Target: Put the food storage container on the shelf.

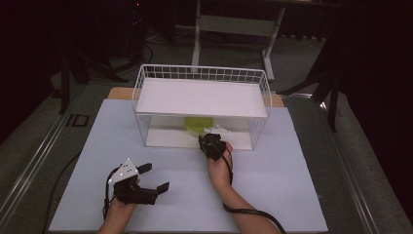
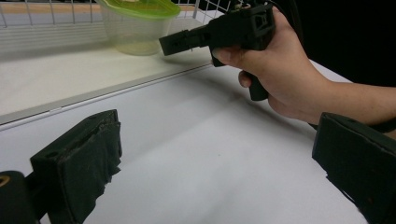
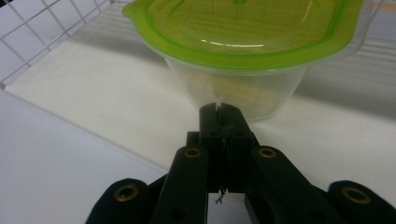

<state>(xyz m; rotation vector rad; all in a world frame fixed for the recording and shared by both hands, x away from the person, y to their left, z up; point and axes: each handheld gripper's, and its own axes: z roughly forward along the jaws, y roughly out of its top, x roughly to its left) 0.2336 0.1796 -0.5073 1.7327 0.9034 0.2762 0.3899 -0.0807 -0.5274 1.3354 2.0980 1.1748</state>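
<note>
Green-lidded container [image 3: 238, 56] sits near shelf edge, closed right gripper [image 3: 223, 114] just before it

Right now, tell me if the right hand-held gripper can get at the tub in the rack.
Probably yes: the right hand-held gripper points at the tub through the rack's open front, but its jaws are shut.

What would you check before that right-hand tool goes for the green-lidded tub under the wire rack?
1. Right gripper fingers apart enough to take the tub: not ok, they are shut.
2. Tub upright, green lid on: ok.
3. Right gripper lined up with the tub: ok, tips point at its wall.
4. Tips touching the tub: cannot tell.
5. Left gripper clear of the wire rack: ok, open, down on the table.
</note>
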